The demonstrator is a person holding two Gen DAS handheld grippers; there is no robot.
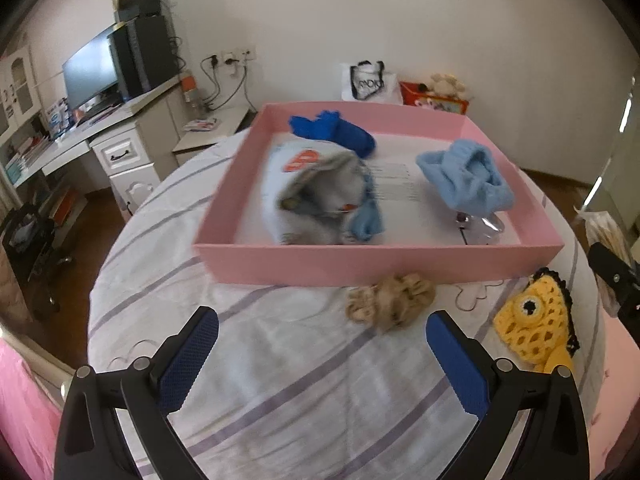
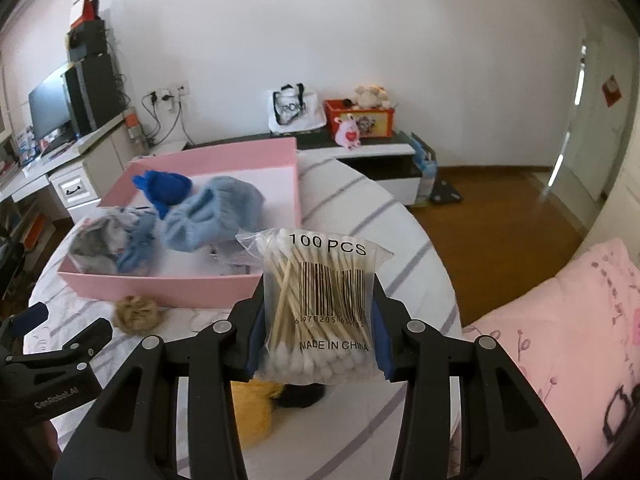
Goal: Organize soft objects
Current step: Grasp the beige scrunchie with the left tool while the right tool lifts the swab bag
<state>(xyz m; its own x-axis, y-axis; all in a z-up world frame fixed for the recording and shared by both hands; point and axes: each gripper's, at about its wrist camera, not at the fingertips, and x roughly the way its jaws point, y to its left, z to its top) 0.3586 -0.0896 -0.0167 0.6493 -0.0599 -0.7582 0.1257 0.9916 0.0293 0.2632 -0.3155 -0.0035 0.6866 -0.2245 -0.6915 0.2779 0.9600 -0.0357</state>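
Here the right tool (image 2: 318,320) pinches a clear plastic bag of cotton swabs (image 2: 320,304) just right of the shallow pink cardboard box (image 1: 380,266). The left tool (image 1: 322,334) gapes wide, holding nothing, near the beige frilly scrunchie (image 1: 390,298) lying before that box.

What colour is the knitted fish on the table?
The fish is yellow with a black edge and a black eye. The left wrist view shows it best.

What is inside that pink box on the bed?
The pink box holds a dark blue knit piece, a light blue fluffy item and a grey-white garment, blurred. Something clear and shiny peeks from under the light blue one, mostly covered.
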